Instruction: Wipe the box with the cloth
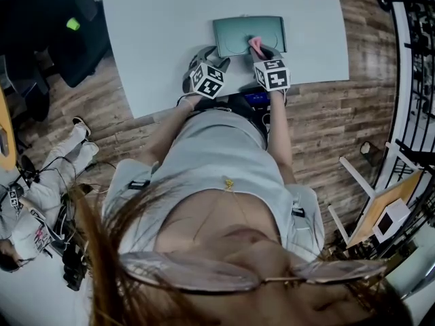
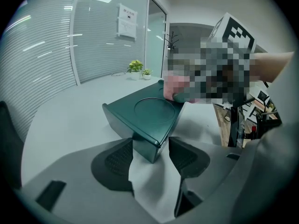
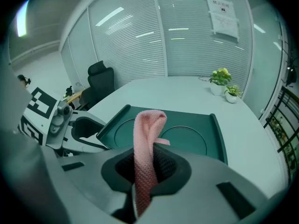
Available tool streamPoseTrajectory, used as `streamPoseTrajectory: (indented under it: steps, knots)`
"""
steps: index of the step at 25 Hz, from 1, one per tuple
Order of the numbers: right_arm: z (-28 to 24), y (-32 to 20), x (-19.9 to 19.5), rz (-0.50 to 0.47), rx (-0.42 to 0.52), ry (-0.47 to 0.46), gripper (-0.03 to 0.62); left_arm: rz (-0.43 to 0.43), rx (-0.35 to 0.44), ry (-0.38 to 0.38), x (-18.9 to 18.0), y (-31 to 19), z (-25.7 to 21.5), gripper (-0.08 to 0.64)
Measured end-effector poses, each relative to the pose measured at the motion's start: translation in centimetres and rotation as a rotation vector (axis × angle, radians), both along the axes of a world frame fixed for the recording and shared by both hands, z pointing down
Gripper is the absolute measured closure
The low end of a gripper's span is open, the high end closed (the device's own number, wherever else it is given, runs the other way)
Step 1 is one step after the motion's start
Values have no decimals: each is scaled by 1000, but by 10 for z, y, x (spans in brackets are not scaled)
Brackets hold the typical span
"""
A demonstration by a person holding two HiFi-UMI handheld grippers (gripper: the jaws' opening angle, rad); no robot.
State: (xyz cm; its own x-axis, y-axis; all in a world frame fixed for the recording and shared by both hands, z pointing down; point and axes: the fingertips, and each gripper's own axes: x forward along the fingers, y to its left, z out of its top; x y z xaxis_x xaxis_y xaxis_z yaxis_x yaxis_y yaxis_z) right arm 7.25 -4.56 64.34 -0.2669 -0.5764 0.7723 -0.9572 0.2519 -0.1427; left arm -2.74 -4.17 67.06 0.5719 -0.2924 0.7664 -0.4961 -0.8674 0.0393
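Observation:
A dark green box point(image 1: 238, 36) with round recesses in its top lies near the front edge of the white table point(image 1: 170, 19). In the left gripper view its near corner point(image 2: 145, 113) sits between the jaws of my left gripper point(image 2: 150, 157), which grips it at the box's left end point(image 1: 216, 54). My right gripper point(image 1: 262, 51) is shut on a pink knitted cloth point(image 3: 145, 143). The cloth stands up in a fold over the box's near edge point(image 3: 187, 134). The cloth's pink end point(image 2: 174, 85) also shows on the box top in the left gripper view.
Two small potted plants point(image 3: 218, 80) stand at the table's far side. A black office chair point(image 3: 100, 80) is beyond the table's left. Another person point(image 1: 41, 189) sits on the wooden floor at left. A black metal rack point(image 1: 414, 60) stands at right.

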Motion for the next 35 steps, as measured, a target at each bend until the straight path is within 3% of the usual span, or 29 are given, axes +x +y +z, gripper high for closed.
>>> streamPoseTrajectory:
  steps: [20,35]
  knots:
    - [1,-6,-77,-162,-13,-45,555,12,14,1,0,-1,1,310]
    - [-3,-6,-103,-291,21,-85,555,-1,31,-10,-1,-1,2,310]
